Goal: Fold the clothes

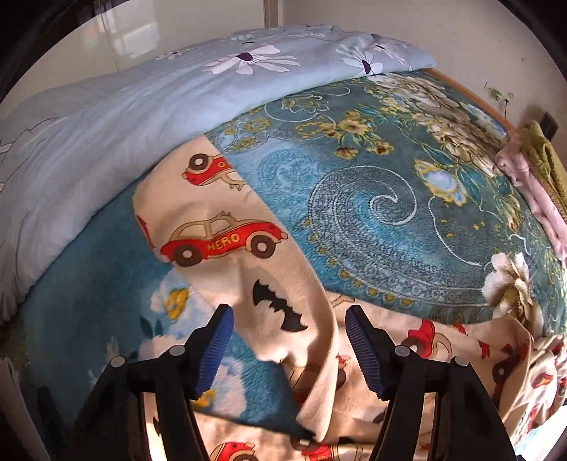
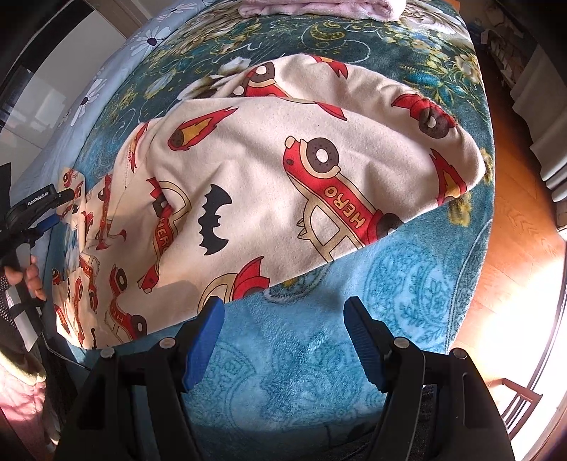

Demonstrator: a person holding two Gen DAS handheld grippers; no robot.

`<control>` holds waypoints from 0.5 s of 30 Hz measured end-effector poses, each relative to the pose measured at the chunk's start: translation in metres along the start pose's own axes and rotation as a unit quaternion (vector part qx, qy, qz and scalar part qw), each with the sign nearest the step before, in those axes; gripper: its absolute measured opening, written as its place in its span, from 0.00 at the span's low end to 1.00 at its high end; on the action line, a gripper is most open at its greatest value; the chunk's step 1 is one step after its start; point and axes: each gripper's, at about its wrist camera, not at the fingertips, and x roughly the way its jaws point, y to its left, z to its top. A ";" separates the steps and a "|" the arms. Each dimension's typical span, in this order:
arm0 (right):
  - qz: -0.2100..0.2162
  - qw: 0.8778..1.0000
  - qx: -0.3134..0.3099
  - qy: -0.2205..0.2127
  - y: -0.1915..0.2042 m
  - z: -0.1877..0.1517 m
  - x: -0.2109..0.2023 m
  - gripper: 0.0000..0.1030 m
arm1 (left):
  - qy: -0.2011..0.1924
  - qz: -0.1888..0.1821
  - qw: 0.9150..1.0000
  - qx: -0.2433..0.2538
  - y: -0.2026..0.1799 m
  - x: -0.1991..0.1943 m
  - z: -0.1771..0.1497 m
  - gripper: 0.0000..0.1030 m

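Cream car-print garment lies on the teal floral bed blanket, partly doubled over itself; a long strip runs off toward 11 o'clock in the left wrist view, bunched folds toward 4 o'clock; whether this is a fold half made or a spread piece, cannot tell. Left gripper wide open, holding nothing, jaws astride a raised ridge of the cloth; right gripper equally wide open, empty, over bare blanket just short of the garment's near hem. Judgement: any pinch should take the hem's full thickness, both layers, and lift low to avoid dragging the plush blanket. Room: bed edge and wooden floor at 3 o'clock; light-blue daisy quilt bounds 10 o'clock; pink folded item at 12 o'clock.
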 end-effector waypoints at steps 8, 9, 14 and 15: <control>-0.004 1.000 0.024 -0.009 -0.015 -0.003 -0.011 0.69 | 0.022 0.014 1.000 -0.013 0.003 0.035 0.007 0.44; -0.004 1.000 0.025 -0.007 -0.016 -0.004 -0.011 0.69 | 0.023 0.003 0.999 -0.024 0.008 0.036 0.007 0.36; -0.004 1.000 0.027 -0.001 -0.019 -0.005 -0.009 0.69 | 0.022 -0.122 0.986 -0.108 0.047 0.019 0.017 0.05; -0.004 1.000 0.024 -0.002 -0.017 -0.005 -0.009 0.69 | 0.006 -0.177 0.975 -0.135 0.059 0.008 0.020 0.05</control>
